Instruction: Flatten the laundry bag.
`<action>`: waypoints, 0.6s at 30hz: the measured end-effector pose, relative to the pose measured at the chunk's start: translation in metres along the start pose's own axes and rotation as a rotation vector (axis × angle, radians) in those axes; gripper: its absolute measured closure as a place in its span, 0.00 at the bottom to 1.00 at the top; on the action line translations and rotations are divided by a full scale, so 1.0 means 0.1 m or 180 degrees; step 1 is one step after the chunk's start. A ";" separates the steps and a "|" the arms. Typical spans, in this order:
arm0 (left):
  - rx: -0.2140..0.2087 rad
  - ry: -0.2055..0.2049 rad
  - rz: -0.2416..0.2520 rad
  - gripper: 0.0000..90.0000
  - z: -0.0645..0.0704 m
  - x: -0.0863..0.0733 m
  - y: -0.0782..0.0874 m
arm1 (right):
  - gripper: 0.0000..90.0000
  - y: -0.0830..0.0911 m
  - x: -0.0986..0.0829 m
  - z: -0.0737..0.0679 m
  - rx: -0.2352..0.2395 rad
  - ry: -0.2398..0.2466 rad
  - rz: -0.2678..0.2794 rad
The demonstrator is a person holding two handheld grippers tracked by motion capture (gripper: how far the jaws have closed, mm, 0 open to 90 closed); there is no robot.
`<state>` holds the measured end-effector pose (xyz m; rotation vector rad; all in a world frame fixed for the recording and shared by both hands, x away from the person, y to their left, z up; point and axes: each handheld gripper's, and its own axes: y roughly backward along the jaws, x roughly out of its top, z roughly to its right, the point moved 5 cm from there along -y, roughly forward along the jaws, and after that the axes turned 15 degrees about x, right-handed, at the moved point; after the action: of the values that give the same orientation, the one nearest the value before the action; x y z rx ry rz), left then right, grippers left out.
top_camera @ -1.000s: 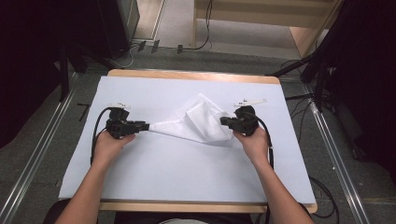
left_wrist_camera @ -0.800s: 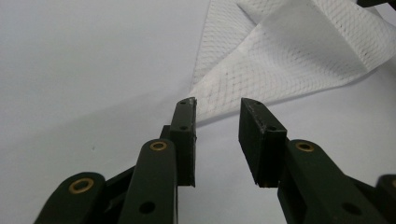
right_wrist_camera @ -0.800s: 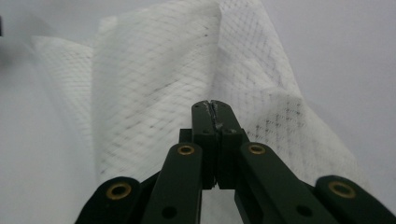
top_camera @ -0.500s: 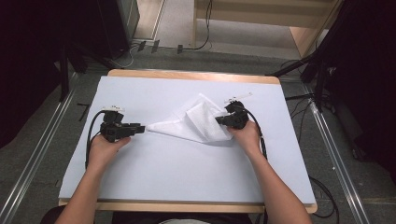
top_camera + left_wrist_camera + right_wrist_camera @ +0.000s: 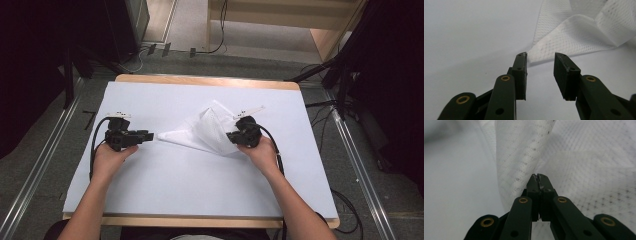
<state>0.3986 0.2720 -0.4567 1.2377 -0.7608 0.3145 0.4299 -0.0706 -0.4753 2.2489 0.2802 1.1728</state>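
Observation:
A white mesh cloth [image 5: 205, 131] lies crumpled and partly folded on the white table cover [image 5: 200, 190], narrowing to a pointed corner at its left. My left gripper [image 5: 150, 135] lies on the cover just left of that corner. In the left gripper view it [image 5: 540, 58] stands open, with the cloth's corner [image 5: 574, 32] just past its tips and nothing between the jaws. My right gripper [image 5: 231, 137] is at the cloth's right side. In the right gripper view it [image 5: 537, 177] is shut on a raised fold of the cloth [image 5: 521, 150].
The white cover spans nearly the whole wooden table [image 5: 200, 80]. Metal rails [image 5: 45, 160] run along the floor on both sides, and cables [image 5: 345, 210] trail off the right. Dark equipment [image 5: 90, 30] stands beyond the far edge.
My left gripper has let go of the cloth's left corner, opened, and backed off slightly. My right gripper has shifted a little left and nearer with its fold.

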 end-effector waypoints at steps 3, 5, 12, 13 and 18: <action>-0.0004 0.0004 0.0020 0.71 0.01 0.02 0.00 | 1.00 -0.01 -0.05 -0.11 0.0044 0.0077 -0.0031; -0.0014 -0.0011 0.0033 0.70 0.02 0.04 0.00 | 1.00 -0.02 -0.07 -0.17 0.0061 0.0126 -0.0044; -0.0035 -0.0012 0.0061 0.70 0.03 0.09 -0.02 | 1.00 -0.06 -0.18 -0.35 0.0111 0.0201 -0.0139; -0.0043 -0.0012 0.0064 0.69 0.03 0.09 -0.02 | 1.00 -0.06 -0.20 -0.37 0.0123 0.0192 -0.0148; -0.0064 -0.0041 0.0061 0.68 0.06 0.13 -0.06 | 0.99 -0.06 -0.33 -0.42 0.0134 0.0161 -0.0216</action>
<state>0.4092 0.2617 -0.4518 1.2150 -0.7854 0.3141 0.3775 -0.0636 -0.4825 2.2301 0.4016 1.1997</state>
